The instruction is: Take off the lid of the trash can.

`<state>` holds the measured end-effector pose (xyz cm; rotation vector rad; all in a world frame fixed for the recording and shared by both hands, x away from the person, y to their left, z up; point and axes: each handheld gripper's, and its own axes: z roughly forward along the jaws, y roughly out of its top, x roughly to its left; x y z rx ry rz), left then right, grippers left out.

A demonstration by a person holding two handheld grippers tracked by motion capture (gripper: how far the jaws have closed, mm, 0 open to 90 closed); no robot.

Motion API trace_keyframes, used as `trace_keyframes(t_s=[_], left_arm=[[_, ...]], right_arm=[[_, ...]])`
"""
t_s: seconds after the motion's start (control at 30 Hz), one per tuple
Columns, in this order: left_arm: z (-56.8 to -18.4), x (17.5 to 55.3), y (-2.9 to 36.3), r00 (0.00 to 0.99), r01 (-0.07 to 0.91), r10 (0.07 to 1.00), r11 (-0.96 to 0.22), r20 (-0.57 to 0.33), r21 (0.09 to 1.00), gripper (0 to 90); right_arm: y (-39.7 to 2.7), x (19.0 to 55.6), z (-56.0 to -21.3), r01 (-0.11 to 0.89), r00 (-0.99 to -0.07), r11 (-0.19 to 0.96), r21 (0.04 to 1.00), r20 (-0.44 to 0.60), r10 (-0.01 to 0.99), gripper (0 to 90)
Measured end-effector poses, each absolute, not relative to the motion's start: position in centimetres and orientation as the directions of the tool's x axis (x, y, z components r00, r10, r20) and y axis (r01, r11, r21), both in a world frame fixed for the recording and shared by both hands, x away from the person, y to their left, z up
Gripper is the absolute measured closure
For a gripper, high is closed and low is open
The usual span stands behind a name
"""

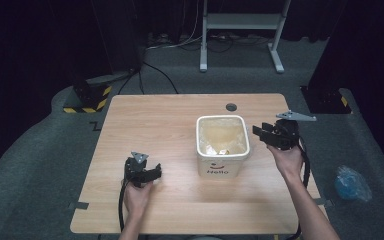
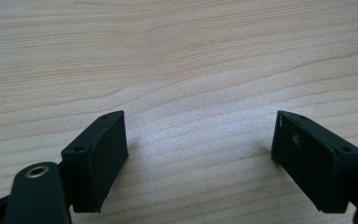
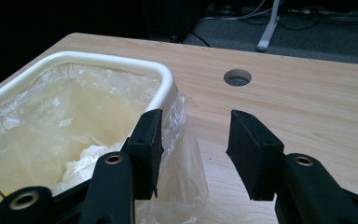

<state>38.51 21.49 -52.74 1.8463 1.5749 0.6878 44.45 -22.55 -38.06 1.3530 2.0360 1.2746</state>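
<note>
1. While the right gripper hangs with jaws parted and empty beside the cream plastic bin with a clear liner, its rim stands just left.
2. Left gripper rests wide, empty, on the light wooden table.
3. Blue crumpled bag lies on the floor.

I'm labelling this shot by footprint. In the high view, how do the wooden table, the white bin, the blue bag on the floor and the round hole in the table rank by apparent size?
1. Wooden table
2. White bin
3. Blue bag, lying lower on the floor, so it may look smaller than it is
4. Round hole
</note>
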Motion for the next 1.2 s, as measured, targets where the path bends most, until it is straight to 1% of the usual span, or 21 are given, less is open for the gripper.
trace_keyframes(t_s=[0.3,1.2], left_arm=[[-52.8,38.5,21.5,0.139,0.672,0.990,-0.093,-0.001,0.735,18.0],[-52.8,38.6,21.6,0.139,0.673,0.990,-0.091,-0.004,0.734,18.5]], right_arm=[[-22.1,45.2,-37.6,0.523,-0.468,0.122,0.843,0.164,0.868,55.9],[-20.0,47.4,-36.2,0.518,-0.478,0.158,0.841,0.131,0.869,56.2]])
